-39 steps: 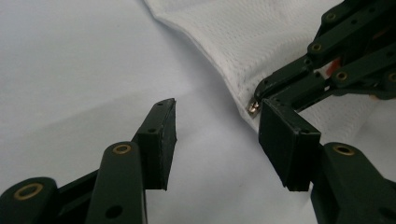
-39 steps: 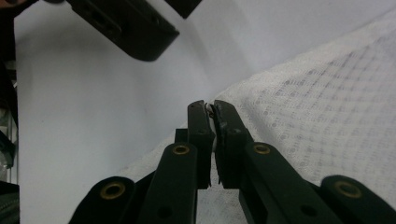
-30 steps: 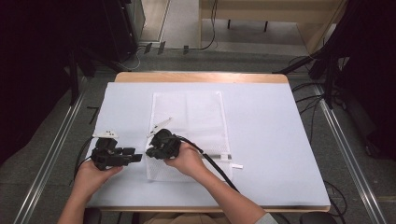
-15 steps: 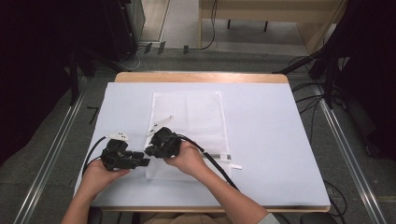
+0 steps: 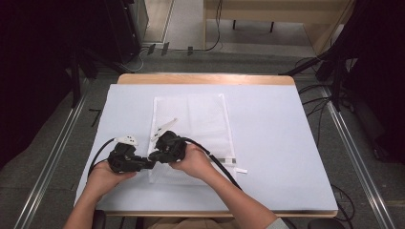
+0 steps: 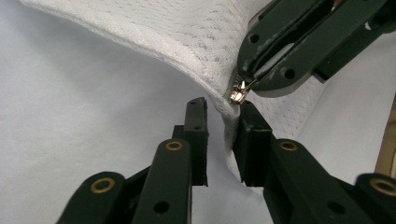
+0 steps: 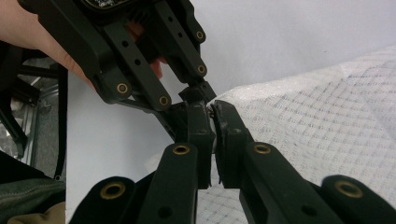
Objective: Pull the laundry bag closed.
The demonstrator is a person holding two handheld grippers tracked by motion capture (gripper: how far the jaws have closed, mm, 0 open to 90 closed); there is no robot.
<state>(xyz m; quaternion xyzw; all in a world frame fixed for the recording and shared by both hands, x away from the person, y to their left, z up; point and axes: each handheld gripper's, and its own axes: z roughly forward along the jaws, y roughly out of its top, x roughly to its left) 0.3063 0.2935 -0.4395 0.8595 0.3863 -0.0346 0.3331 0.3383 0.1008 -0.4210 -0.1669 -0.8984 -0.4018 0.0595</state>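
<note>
Mesh bag (image 5: 191, 129) lies mid-counter (image 5: 286, 143), its near-left corner lifted. Your right tongs (image 7: 212, 128) are clenched on the zipper pull (image 6: 238, 91) at that corner; left tongs (image 6: 222, 135) are released, straddling the bag edge just below the pull. Risk: tug before the left clamps and the bag drags or the pull slips. No readable labels.

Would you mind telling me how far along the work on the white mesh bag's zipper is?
Done: the right gripper is shut on the zipper pull at the near-left corner of the mesh bag. In hand: the left gripper is open, its fingers straddling the bag's lifted edge just below the pull. Left: closing on that edge, then probably drawing the pull along; whether the zipper has moved at all is unclear.
</note>
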